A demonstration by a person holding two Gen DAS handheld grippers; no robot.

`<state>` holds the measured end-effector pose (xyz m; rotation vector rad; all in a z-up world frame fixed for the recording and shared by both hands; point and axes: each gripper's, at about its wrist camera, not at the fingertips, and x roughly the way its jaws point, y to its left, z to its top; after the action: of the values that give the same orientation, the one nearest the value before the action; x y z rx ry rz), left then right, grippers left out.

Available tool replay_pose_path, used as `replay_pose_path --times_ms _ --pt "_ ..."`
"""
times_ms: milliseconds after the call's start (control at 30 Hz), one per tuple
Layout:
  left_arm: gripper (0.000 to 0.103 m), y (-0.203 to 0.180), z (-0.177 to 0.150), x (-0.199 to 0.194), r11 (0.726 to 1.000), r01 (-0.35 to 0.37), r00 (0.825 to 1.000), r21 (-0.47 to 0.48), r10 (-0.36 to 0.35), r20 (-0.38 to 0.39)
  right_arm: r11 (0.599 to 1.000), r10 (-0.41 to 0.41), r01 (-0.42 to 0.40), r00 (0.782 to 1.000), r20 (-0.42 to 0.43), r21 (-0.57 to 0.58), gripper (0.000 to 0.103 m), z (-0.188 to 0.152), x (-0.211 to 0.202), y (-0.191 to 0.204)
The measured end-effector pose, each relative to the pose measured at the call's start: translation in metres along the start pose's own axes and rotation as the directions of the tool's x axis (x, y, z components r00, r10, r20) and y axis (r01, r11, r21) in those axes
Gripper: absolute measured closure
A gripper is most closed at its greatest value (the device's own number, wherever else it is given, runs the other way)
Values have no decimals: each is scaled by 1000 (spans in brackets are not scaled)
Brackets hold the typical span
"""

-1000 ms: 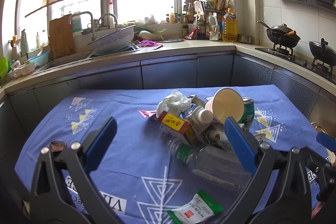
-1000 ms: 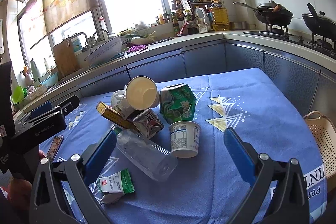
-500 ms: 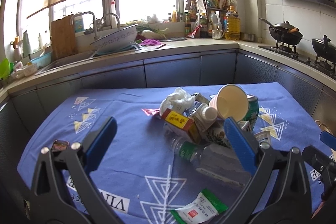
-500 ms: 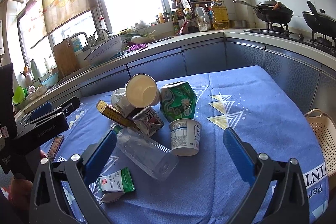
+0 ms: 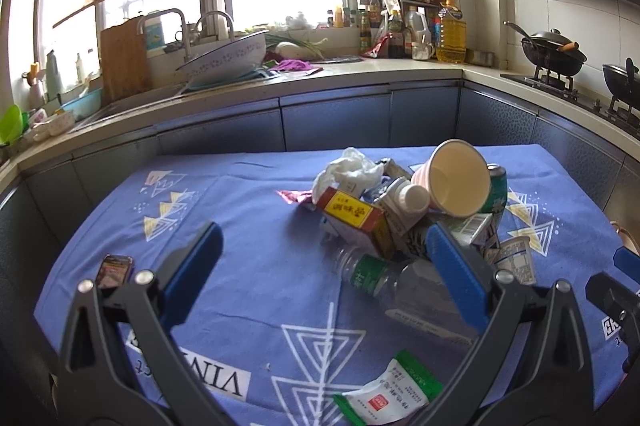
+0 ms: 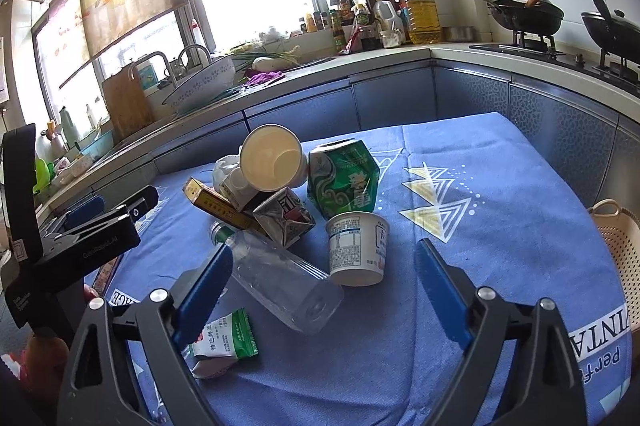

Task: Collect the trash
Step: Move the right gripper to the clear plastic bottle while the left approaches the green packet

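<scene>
**Both tongs wide and empty above an untouched trash pile**

Both tongs gape wide and hold nothing: our left tongs and our right tongs hover over the blue-clothed worktop. The trash sits heaped mid-worktop. We see a paper cup tipped on its side on top, a crushed green can touching it, a yellow-and-red box, a crumpled white tissue, a yogurt tub upside down, and a clear plastic bottle lying flat. A green-and-white sachet lies apart, nearest us. A beige basket waits at the right edge of the worktop; we cannot see inside it. We judge that collecting has barely begun, with every visible piece left.
</scene>
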<state>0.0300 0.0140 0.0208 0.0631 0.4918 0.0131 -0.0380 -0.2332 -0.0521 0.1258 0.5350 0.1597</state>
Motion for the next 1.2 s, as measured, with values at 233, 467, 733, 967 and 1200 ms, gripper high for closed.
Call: replay_pose_path --times_ms 233,467,733,967,1200 --pt "5 3 -5 6 1000 -9 1000 -2 9 -25 1000 18 -18 1000 -22 -1 18 -2 5 1" --pt "5 5 -12 12 1000 -14 998 6 15 -54 999 43 -43 997 -63 -10 29 -7 12 3" --pt "5 13 -22 21 1000 5 995 -11 -6 -99 998 65 -68 992 -110 -20 38 -13 21 7" --pt "5 14 -33 25 1000 10 993 9 -9 -121 996 73 -79 987 -141 -35 40 -17 27 11" --pt "5 14 -46 29 1000 24 986 19 -21 -166 992 68 -85 982 -178 -88 40 -22 39 17"
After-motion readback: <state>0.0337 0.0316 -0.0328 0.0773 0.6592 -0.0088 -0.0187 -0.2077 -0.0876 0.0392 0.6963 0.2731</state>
